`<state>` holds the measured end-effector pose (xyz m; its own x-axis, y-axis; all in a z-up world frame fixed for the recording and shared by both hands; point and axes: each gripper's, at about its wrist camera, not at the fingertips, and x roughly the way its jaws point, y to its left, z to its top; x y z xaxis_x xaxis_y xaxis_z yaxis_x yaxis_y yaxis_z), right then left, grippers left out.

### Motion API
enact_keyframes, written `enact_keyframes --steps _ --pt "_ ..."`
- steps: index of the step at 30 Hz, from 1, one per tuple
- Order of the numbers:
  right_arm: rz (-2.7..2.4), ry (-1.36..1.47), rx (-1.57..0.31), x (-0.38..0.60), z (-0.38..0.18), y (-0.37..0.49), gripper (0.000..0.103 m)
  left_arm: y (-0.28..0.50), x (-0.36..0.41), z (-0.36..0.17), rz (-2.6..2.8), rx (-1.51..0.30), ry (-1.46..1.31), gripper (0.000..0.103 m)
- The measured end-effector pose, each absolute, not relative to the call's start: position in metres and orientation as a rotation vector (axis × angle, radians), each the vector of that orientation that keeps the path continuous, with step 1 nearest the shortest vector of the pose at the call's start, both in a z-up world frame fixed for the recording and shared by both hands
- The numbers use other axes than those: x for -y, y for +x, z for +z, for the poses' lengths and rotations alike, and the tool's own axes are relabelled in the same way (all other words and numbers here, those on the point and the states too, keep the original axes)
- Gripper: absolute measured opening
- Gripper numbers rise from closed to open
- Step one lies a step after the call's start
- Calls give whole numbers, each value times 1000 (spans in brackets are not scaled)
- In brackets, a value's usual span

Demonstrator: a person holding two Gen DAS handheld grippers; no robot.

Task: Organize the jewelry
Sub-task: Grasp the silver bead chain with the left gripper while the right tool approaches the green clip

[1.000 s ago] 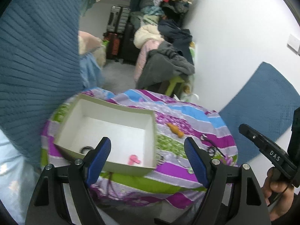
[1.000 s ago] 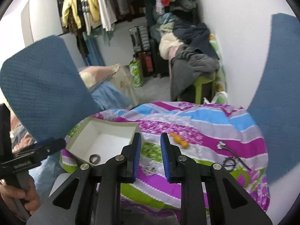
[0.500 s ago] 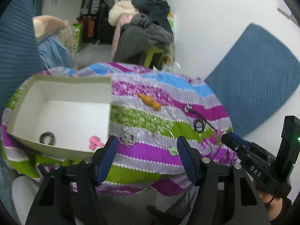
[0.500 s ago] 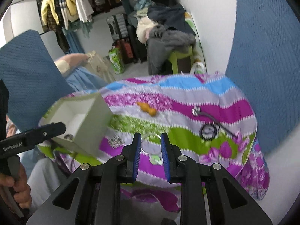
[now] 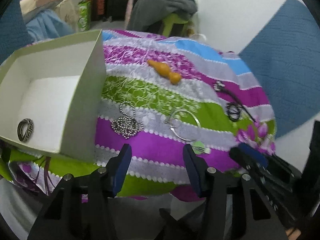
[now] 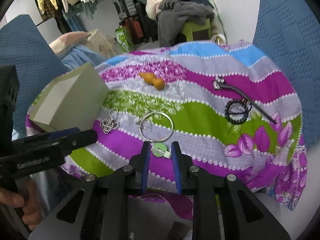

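— What's on my screens, biggest first?
— The striped cloth (image 6: 200, 108), then the white box (image 5: 50, 92) at the left with a patterned ring (image 5: 25, 129) inside.
— The claws?
— My left gripper (image 5: 158, 156) has just been closing, nothing between its jaws; my right gripper (image 6: 160, 153) stands narrowly parted, empty, a green tag (image 6: 160, 150) lower centre.

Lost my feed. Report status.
Left gripper open, jaws just closing, empty. Right gripper open, narrow, empty. Ring in box; ball chain, bangle on cloth. Nothing obstructing.
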<state>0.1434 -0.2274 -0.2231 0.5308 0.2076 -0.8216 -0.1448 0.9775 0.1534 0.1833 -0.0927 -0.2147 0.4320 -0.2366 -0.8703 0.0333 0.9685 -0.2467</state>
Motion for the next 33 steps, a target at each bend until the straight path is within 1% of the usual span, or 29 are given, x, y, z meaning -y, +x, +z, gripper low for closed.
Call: enact_keyframes --steps 12,13,14,15,18,21,24,27,30,31,33 --pt "248 107 -1075 235 -256 157 20 213 110 -259 -27 -1134 -138 52" --pt "256 112 -1082 235 -258 158 23 215 110 -262 -14 -1130 -124 52" --pt "261 115 -1087 234 -260 160 30 216 109 -263 -2 -1130 -117 52" --pt "268 119 -1092 234 -262 161 33 217 108 -265 12 -1129 -115 52" --pt "282 128 -1101 233 -267 166 34 223 104 -268 54 -1121 -100 52" --pt "292 117 -1112 229 -272 171 34 229 103 -272 73 -1120 -88 47" --pt "296 87 -1128 224 -279 175 34 235 102 -279 82 -1126 -87 47" --pt "292 61 -1140 220 -284 177 34 237 99 -280 80 -1118 -96 40" --pt "288 35 -1131 216 -285 178 34 238 92 -279 76 -1114 -106 28" --pt "284 21 -1129 215 -285 178 34 238 92 -279 75 -1111 -97 22" --pt "273 -1 -1126 212 -285 178 30 239 92 -280 66 -1107 -85 17"
